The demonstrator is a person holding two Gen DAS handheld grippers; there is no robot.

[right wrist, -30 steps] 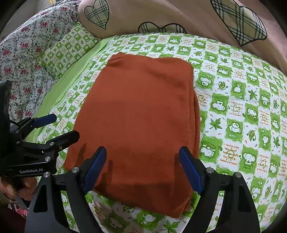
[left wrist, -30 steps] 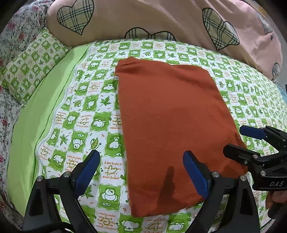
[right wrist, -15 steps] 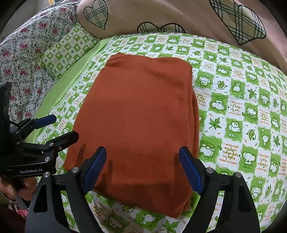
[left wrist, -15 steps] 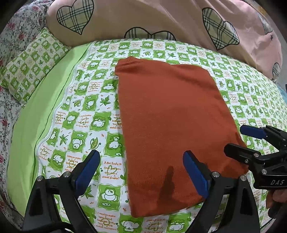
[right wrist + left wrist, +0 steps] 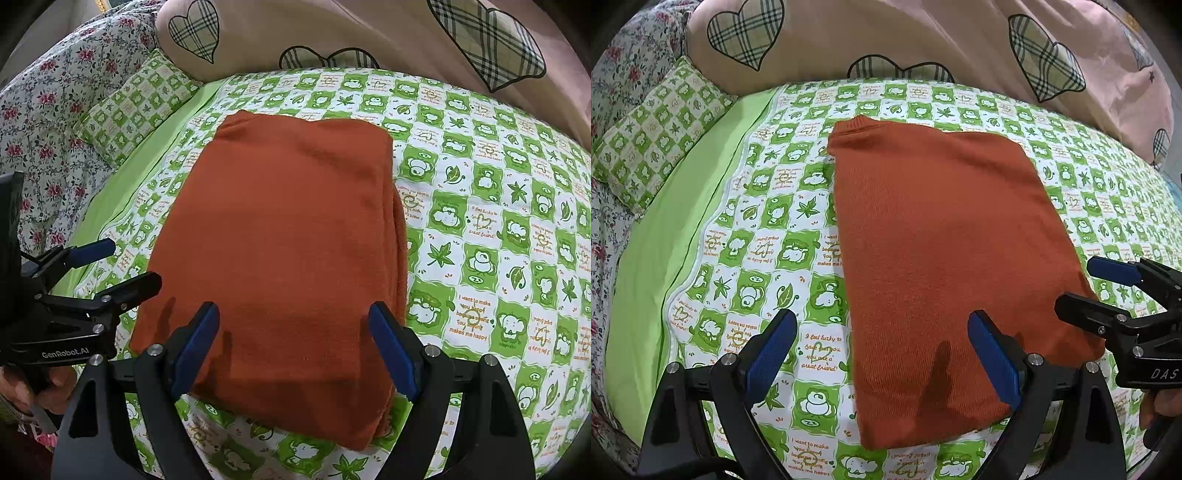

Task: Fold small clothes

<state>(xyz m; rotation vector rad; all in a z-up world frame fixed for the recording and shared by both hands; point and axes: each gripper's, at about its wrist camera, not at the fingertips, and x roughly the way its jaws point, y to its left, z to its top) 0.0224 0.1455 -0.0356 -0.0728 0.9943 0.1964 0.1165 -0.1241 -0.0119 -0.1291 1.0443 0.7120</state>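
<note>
A rust-orange garment (image 5: 942, 251) lies folded into a flat rectangle on the green-and-white patterned sheet (image 5: 768, 236); it also shows in the right wrist view (image 5: 288, 236). My left gripper (image 5: 882, 354) is open and empty, held above the garment's near left corner. My right gripper (image 5: 295, 343) is open and empty, held above the garment's near edge. Each gripper shows in the other's view: the right one (image 5: 1108, 291) at the garment's right side, the left one (image 5: 110, 266) at its left side. Neither touches the cloth.
A pink duvet with plaid hearts (image 5: 923, 40) lies bunched along the back. A matching green patterned pillow (image 5: 653, 129) and a floral bedspread (image 5: 48, 110) lie at the left. A plain lime strip of sheet (image 5: 683, 206) runs down the left.
</note>
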